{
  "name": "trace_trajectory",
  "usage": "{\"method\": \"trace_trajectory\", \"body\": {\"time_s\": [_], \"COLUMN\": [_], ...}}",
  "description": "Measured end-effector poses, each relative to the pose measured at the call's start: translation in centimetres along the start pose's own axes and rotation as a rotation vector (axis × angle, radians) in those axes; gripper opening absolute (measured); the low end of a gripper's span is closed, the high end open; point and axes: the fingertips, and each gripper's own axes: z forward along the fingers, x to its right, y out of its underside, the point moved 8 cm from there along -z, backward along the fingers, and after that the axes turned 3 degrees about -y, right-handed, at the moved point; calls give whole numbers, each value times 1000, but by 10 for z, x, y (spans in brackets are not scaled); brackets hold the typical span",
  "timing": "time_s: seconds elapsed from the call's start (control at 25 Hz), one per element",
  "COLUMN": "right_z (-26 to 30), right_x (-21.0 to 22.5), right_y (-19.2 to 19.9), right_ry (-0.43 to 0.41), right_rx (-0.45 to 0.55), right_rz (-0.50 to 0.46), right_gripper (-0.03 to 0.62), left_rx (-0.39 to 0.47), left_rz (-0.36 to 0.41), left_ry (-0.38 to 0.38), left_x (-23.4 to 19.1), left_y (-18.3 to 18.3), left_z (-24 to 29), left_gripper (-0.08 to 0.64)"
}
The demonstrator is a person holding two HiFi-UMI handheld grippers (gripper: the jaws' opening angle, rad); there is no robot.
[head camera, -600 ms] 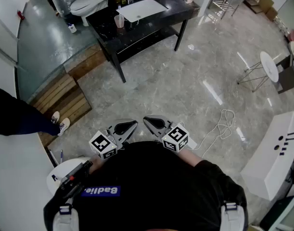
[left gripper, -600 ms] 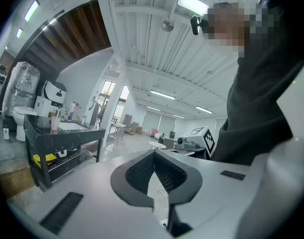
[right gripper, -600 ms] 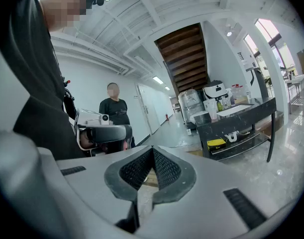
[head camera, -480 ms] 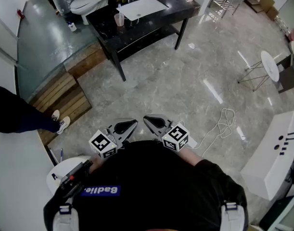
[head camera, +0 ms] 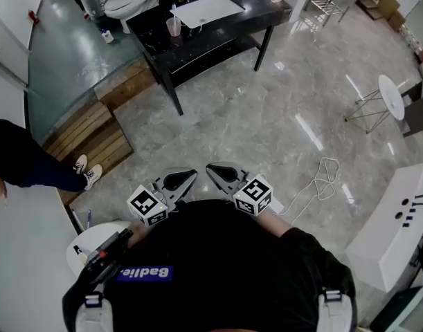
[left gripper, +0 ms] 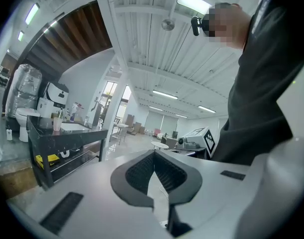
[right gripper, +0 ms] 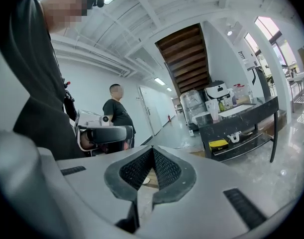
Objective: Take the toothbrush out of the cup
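Note:
A pale cup with a toothbrush standing in it sits on the black washstand far across the room; the cup also shows small in the left gripper view. My left gripper and right gripper are held close to my body, side by side, far from the cup. Both are shut with nothing between their jaws; the left gripper and the right gripper show their tips touching in their own views.
A white basin lies in the washstand. A toilet stands behind it, wooden steps to the left. A person's legs stand at left. A white cable lies on the marble floor, and a round side table stands right.
The head view has shifted slightly, so the washstand sits a little higher in the picture. The grippers have stayed in place, both shut.

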Motion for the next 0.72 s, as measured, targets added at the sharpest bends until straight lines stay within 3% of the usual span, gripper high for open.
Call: {"method": "trace_trajectory", "body": {"time_s": [0.72], "right_z": [-29], "right_x": [47], "right_y": [4], "right_ry": [-73], "right_rx": [-17], "right_rz": [38], "right_gripper": [11], "left_rx": [27], "left_rz": [23], "left_ry": [-170], "left_x": [8], "left_y": [-5], "left_z": [27], "left_gripper": [11]}}
